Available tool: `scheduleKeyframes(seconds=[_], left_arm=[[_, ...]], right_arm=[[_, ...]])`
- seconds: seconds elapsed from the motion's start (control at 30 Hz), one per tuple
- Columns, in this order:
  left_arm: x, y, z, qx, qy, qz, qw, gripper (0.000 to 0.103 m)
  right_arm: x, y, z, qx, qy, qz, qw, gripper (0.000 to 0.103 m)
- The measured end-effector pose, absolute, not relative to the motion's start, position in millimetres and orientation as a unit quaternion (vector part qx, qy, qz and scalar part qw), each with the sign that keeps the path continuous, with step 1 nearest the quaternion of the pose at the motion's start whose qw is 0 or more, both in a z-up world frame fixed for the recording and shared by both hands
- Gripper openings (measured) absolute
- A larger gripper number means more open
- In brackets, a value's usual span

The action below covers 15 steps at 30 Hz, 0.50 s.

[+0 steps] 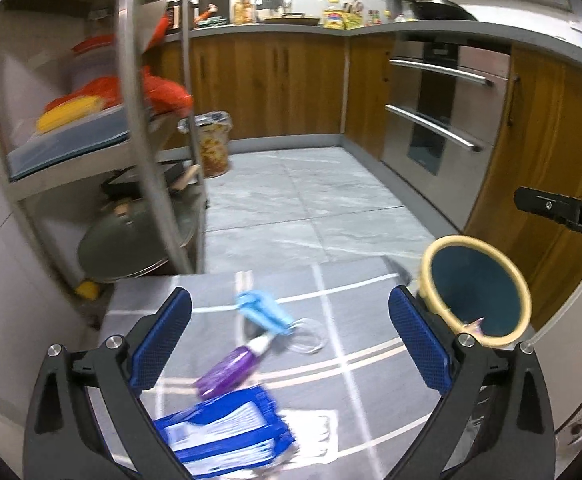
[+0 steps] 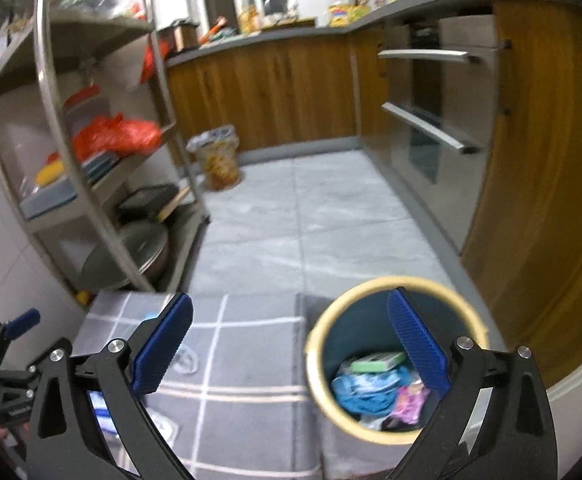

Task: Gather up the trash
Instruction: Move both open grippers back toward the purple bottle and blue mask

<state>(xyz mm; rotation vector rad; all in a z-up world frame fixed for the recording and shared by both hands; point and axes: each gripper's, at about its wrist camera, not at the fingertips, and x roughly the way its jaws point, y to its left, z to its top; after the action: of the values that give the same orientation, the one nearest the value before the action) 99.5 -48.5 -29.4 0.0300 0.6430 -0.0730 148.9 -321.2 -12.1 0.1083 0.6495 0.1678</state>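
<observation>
Both grippers (image 1: 291, 344) (image 2: 291, 344) gaping empty, bin's (image 2: 319, 360) trash seen only from right wrist.

Open floor (image 1: 311, 200) ahead — shelf rack (image 1: 131, 120) left, cabinets (image 1: 531, 140) right

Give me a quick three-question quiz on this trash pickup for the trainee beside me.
1. True or false: the left gripper is holding the purple wrapper.
2. Which item lies nearest the bin on the grey checked mat? A) blue packet B) light blue face mask C) purple wrapper
3. What does the bin hold?

Key: 1. False; both grippers are open and empty. 2. B. 3. Trash already: a green item, blue crumpled material and a pink wrapper.
</observation>
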Motion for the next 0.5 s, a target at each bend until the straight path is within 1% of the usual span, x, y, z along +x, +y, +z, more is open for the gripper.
scheduleKeyframes(seconds=[0.3,0.5], left_arm=[[89,20,-54,0.005,0.348,0.028,0.937,0.097],[94,49,-77,0.002,0.373,0.045,0.927,0.097]], right_arm=[[163,-247,-29,0.054,0.347,0.128,0.928,0.097],[177,-211,-51,0.041,0.376,0.139,0.915,0.097]])
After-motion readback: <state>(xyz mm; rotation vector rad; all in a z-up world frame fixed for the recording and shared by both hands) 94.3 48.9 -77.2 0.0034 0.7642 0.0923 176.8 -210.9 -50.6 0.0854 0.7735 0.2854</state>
